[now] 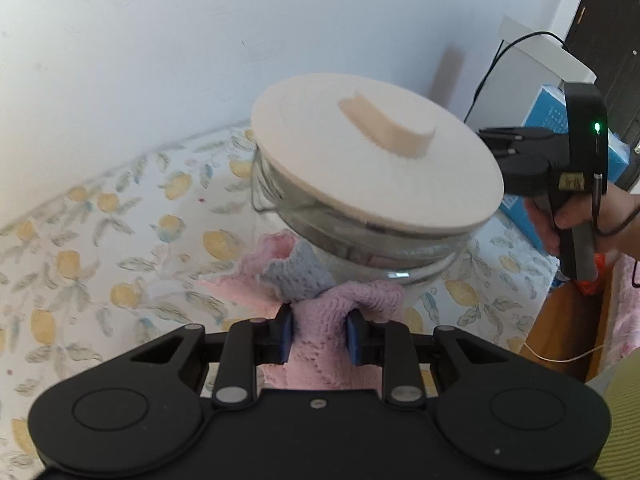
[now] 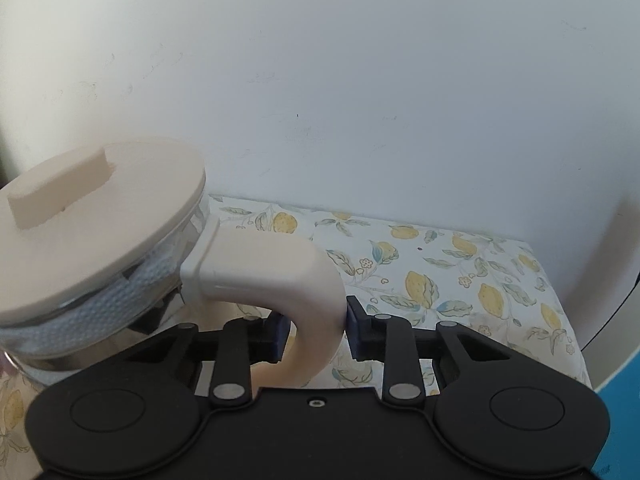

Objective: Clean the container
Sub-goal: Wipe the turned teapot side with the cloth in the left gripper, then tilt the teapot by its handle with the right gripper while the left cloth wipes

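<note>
A glass container [image 1: 376, 260] with a cream lid [image 1: 372, 156] stands tilted over the lemon-print tablecloth [image 1: 100, 240]. My left gripper [image 1: 320, 334] is shut on a pink and blue knitted cloth [image 1: 320, 300] that presses against the glass wall below the lid. In the right wrist view the lid [image 2: 100, 224] and glass body [image 2: 100, 320] sit at the left, with the cloth showing through the glass. My right gripper [image 2: 316, 330] is shut on the container's cream handle [image 2: 280, 276]. The right gripper's body [image 1: 560, 160] shows behind the lid in the left wrist view, a hand on its grip.
A white wall [image 1: 200, 40] rises close behind the table. A blue box [image 1: 560, 120] and a white box with a black cable [image 1: 532, 60] stand at the far right. A wooden edge [image 1: 568, 320] drops off at the right. The tablecloth [image 2: 460, 272] stretches right of the handle.
</note>
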`<state>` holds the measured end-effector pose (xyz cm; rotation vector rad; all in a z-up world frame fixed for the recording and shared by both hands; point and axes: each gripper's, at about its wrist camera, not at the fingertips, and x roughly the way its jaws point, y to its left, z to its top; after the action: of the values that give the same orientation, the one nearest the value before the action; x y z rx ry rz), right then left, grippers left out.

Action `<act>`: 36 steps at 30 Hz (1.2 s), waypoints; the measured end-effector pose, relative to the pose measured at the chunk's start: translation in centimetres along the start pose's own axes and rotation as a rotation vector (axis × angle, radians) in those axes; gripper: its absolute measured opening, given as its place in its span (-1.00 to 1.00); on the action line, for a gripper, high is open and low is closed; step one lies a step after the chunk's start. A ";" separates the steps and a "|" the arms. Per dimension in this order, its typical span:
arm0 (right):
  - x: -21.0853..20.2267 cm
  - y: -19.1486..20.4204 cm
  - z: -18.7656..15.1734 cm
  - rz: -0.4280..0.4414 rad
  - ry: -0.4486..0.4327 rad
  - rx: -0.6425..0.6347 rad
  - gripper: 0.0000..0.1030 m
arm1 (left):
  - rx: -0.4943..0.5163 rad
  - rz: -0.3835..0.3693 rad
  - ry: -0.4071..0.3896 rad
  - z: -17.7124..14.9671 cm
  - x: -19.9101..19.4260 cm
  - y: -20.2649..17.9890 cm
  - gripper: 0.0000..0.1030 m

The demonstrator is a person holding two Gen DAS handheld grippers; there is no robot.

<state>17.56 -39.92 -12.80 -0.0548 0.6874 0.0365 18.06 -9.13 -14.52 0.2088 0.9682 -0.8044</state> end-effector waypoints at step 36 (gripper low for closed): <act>0.6 1.3 -0.6 0.016 0.002 0.021 -0.35 | -0.031 0.019 -0.053 2.2 -1.2 2.2 -0.53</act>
<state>17.54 -38.64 -13.69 -0.0298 0.6903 0.0443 20.63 -8.04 -12.71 0.1687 0.9270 -0.7732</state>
